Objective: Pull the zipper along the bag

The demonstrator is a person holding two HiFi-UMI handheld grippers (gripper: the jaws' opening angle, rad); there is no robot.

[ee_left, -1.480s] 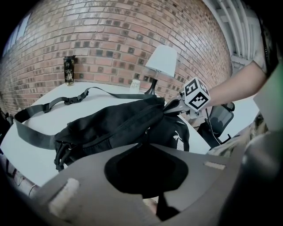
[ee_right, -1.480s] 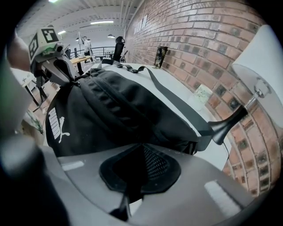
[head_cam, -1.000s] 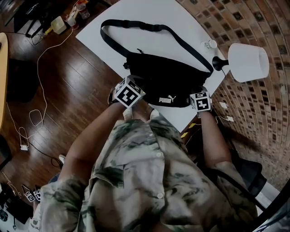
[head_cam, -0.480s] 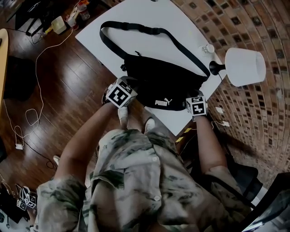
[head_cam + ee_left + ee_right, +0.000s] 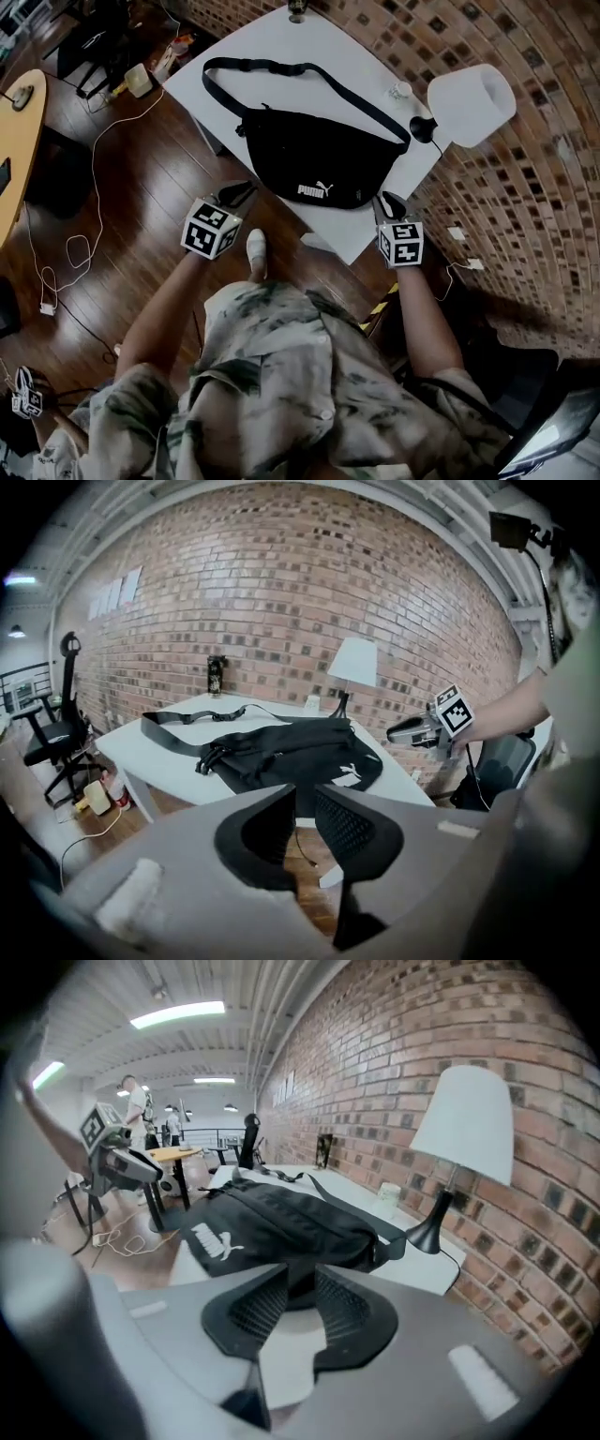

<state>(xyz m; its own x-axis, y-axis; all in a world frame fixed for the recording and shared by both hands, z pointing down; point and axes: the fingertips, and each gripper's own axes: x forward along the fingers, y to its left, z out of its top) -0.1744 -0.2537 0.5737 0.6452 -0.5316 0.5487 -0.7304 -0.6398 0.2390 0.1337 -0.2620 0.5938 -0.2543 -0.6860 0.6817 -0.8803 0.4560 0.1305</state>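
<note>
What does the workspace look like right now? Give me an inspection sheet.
Surface: white table.
Job's things: black Puma waist bag lying flat, strap looped behind it; zipper not discernible.
Clutter: white-shaded lamp, small jar, dark bottle at the far edge.
Grippers: left hand-held gripper jaws opening, nothing between them; right hand-held gripper open, empty; both short of the bag.
Cables: white cable on the floor.
Surroundings: brick wall, wooden floor, office chair.

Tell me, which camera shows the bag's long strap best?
The head view: the strap lies as a whole loop on the white table. The left gripper view shows it low and flattened, left of the bag; the right gripper view only a foreshortened piece behind the bag.
</note>
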